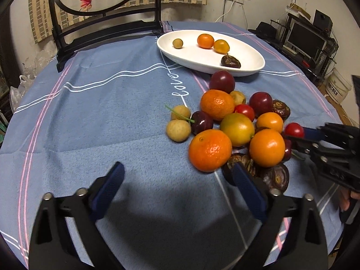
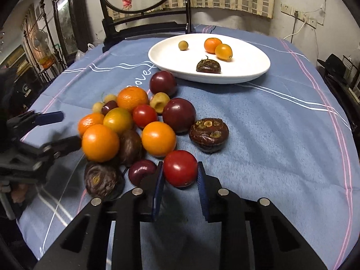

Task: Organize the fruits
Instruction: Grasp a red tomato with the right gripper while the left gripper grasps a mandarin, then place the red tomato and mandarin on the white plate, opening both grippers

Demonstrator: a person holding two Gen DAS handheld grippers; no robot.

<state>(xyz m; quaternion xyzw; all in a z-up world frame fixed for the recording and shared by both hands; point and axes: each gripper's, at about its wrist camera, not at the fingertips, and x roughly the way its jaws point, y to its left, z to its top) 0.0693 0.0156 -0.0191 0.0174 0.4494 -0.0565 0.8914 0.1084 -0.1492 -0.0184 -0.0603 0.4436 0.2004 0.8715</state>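
Note:
A pile of fruit (image 1: 238, 126) lies on the blue cloth: oranges, dark plums, red cherry tomatoes, longans and water chestnuts. A white oval plate (image 1: 247, 56) behind it holds a longan, two oranges and a water chestnut; it also shows in the right wrist view (image 2: 171, 56). My right gripper (image 2: 180, 175) has its blue pads on both sides of a red cherry tomato (image 2: 180, 167) at the near edge of the pile. In the left wrist view the same gripper (image 1: 299, 137) reaches in from the right by that tomato (image 1: 293, 130). My left gripper (image 1: 177, 180) is open and empty, just left of the pile.
A dark wooden stand with a round painted screen (image 1: 101, 4) stands at the table's back left. A lone water chestnut (image 2: 209, 135) lies right of the pile. Shelves with a monitor (image 1: 306, 38) stand beyond the table's right edge.

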